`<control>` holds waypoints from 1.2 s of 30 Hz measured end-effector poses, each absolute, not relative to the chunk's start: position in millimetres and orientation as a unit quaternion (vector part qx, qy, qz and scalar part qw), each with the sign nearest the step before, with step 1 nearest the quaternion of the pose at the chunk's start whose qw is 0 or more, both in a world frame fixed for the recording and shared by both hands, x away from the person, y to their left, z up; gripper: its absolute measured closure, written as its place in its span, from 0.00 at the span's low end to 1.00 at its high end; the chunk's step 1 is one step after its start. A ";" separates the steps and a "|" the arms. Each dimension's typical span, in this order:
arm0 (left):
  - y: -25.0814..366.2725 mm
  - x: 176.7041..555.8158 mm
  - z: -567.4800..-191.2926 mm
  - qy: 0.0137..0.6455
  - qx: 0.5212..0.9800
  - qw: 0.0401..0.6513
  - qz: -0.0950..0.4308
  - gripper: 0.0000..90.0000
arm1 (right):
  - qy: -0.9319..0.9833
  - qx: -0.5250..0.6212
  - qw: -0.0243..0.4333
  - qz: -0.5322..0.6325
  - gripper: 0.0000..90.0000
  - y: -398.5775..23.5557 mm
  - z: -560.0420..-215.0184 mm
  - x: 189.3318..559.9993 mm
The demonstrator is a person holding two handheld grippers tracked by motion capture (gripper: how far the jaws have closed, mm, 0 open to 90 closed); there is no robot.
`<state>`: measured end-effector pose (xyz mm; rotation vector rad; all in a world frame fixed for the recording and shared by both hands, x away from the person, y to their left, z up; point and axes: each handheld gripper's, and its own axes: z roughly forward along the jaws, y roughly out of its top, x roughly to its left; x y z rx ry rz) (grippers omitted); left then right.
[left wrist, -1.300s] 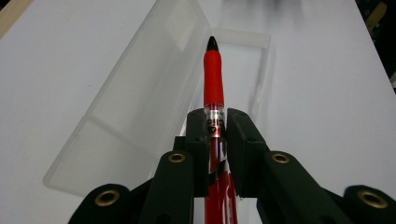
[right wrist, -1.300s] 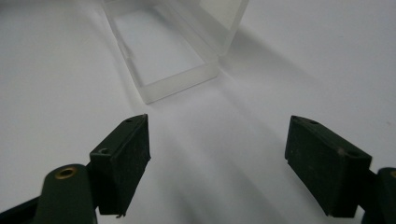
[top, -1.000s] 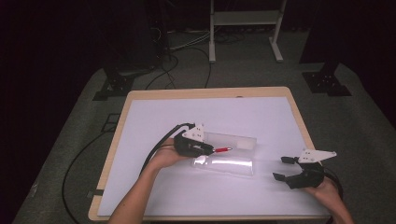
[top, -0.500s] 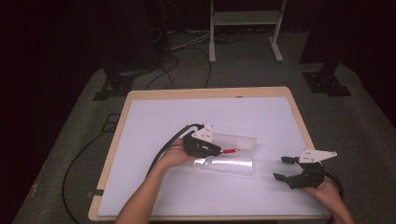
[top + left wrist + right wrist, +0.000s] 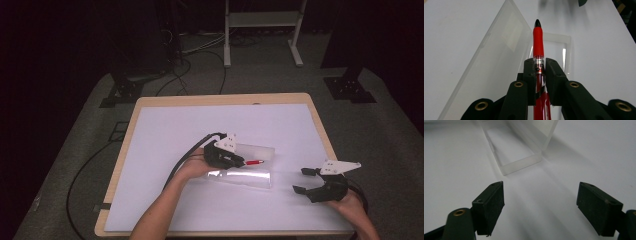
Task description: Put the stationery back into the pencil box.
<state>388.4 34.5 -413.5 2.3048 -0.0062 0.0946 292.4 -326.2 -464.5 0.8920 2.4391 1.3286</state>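
While the red pen (image 5: 538,53) is pinched in the left gripper (image 5: 235,161), it hangs above the open clear case (image 5: 250,165), not yet laid inside. Placing and closing remain, by my judgement. Left forearm reaches in level, pen pointing right. Right gripper (image 5: 305,181) rests aside, spread, holding nothing.

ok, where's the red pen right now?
The red pen is clamped in the left gripper near the table's middle in the high view, its tip pointing right over the open clear case, well left of the right gripper.
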 end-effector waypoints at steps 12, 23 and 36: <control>21.3 390.5 -423.8 -0.007 0.918 0.396 0.027 0.88 | 0.830 0.304 0.113 0.453 0.24 -328.1 -464.6 291.8; 13.9 391.0 -432.9 -0.010 0.925 0.381 0.020 0.88 | 0.830 0.304 0.113 0.453 0.24 -328.7 -464.5 291.5; 9.9 391.1 -444.3 -0.010 0.934 0.358 0.012 0.88 | 0.831 0.302 0.112 0.454 0.24 -328.4 -464.6 291.0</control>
